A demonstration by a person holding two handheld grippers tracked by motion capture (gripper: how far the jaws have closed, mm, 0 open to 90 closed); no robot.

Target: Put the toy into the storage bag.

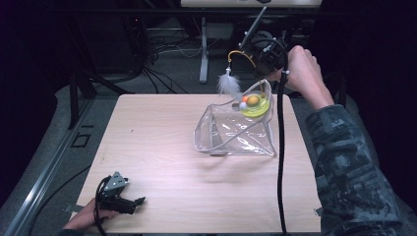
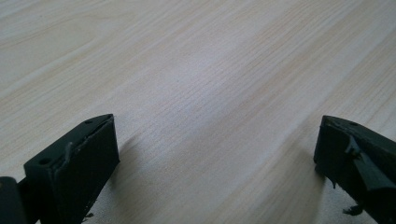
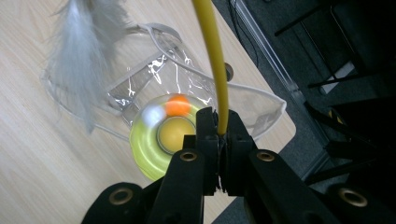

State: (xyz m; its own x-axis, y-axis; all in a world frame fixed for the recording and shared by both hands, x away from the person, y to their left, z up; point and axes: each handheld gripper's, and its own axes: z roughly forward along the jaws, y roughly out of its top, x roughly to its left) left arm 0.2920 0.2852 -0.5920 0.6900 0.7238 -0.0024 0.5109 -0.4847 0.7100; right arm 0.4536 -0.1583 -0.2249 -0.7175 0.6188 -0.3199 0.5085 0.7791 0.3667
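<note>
The wooden table (image 1: 162,147) carries a clear plastic pouch (image 1: 236,132) lying open-mouthed near its far right side, directly below the right gripper's fingertips. The person's right forearm, in a camouflage sleeve (image 1: 344,162), reaches up along the table's right edge, and the right hand (image 1: 305,73) is raised above the far corner, tilting the right gripper (image 3: 218,130) down toward the pouch. Its jaws are pressed together on a thin yellow wand (image 3: 212,56), which arches up and away from the fingertips and runs out of the top of the right gripper view. A white feather (image 1: 228,84) hangs from the wand's far end, just beyond the pouch's rim. Beneath the fingertips sits a yellow-green round toy (image 3: 149,144) with an orange ball (image 3: 176,106) and a duller yellow centre; whether it rests in the pouch's mouth or hangs just over it is hard to tell. The left hand (image 1: 86,219), partly cut off by the frame, rests the left gripper (image 2: 215,154) low at the near left corner, jaws wide apart over bare wood with nothing between them.
</note>
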